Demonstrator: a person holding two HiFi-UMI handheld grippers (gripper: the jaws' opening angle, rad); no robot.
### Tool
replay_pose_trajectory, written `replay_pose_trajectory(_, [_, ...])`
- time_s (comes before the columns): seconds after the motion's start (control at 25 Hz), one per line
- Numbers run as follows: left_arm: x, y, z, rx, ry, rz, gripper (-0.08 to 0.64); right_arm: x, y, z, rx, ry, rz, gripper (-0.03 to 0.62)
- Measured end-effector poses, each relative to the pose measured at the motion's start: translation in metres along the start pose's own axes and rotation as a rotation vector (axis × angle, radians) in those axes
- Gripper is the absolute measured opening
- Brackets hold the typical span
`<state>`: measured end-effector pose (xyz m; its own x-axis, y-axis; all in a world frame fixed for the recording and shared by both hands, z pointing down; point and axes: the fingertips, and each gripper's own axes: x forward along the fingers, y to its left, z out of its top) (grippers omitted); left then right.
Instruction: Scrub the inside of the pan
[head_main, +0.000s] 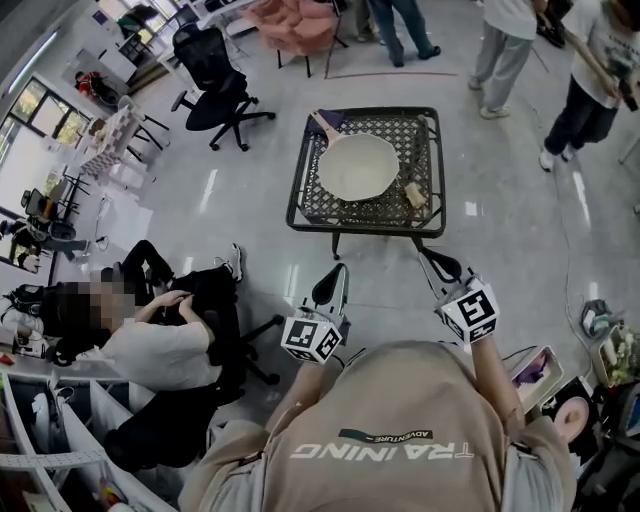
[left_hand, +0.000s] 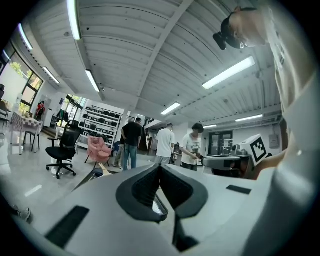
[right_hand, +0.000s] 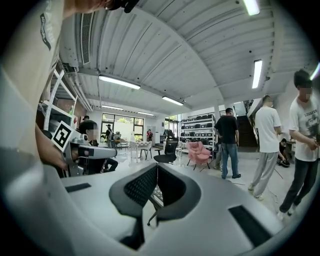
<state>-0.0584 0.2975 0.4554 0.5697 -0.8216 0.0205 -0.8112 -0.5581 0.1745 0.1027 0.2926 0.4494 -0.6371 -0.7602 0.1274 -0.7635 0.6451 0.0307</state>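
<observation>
Beige and printed with grey lettering, the wearer's own shirt (head_main: 395, 430) fills the bottom of the head view. Two arms reach forward from it, each carrying one pair of tongs with a marker cube. The left tongs (head_main: 338, 272) point level, and in the left gripper view (left_hand: 160, 167) their black pads meet with nothing between them. The right tongs (head_main: 428, 256) are likewise clenched and empty, pads together in the right gripper view (right_hand: 156, 169). Both hang over the glossy grey floor (head_main: 250, 230), short of the one black metal lattice tabletop (head_main: 425, 135).

On that tabletop lies one round cream-coloured pan (head_main: 357, 165), open side up, with its pale handle (head_main: 326, 126) pointing to the far left corner. One small tan block (head_main: 415, 194) rests just beside the pan's right rim.

Beyond stand one black wheeled office chair (head_main: 215, 80) and one pink armchair (head_main: 295, 25). Three people stand at the far side, and one person (head_main: 150, 340) sits at the left.
</observation>
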Motion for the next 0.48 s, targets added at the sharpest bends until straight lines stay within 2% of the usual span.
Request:
replay_pose_trajectory(0.28, [-0.047,0.032,-0.011,-0.02,0.023,0.02,0.017,0.015,0.05,-0.023,0.042,0.043,0.012,0.018])
replay_pose_trajectory(0.48, [-0.072,0.047,-0.024,-0.005,0.045,0.036,0.017,0.02,0.064,-0.025,0.025,0.043,0.005,0.018])
